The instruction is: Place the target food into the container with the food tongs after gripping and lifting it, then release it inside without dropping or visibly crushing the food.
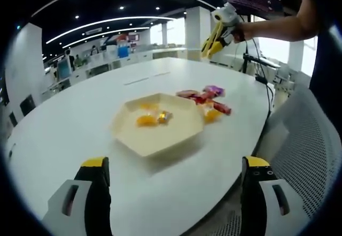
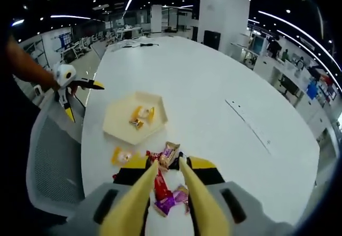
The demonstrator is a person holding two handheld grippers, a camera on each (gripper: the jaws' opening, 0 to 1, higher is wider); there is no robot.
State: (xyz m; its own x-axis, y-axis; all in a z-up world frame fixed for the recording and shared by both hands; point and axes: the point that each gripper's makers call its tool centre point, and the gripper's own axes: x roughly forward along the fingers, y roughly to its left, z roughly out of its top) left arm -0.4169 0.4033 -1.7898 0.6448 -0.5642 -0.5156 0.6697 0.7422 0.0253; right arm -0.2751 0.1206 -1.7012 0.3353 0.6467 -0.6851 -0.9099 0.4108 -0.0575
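Right gripper (image 2: 170, 164) pinches a wrapped snack (image 2: 170, 154) at lower centre; left gripper (image 1: 176, 174) is spread. Carry it level over the hexagonal tray (image 2: 120, 131), lower, then open gently.

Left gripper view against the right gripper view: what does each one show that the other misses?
Left gripper view: the left gripper seen from behind, jaws open, and a hand holding the tongs up. Right gripper view: a snack packet pinched between the yellow tongs, high over the table. Both: the white table, the six-sided tray holding some snacks, and loose snacks beside it.
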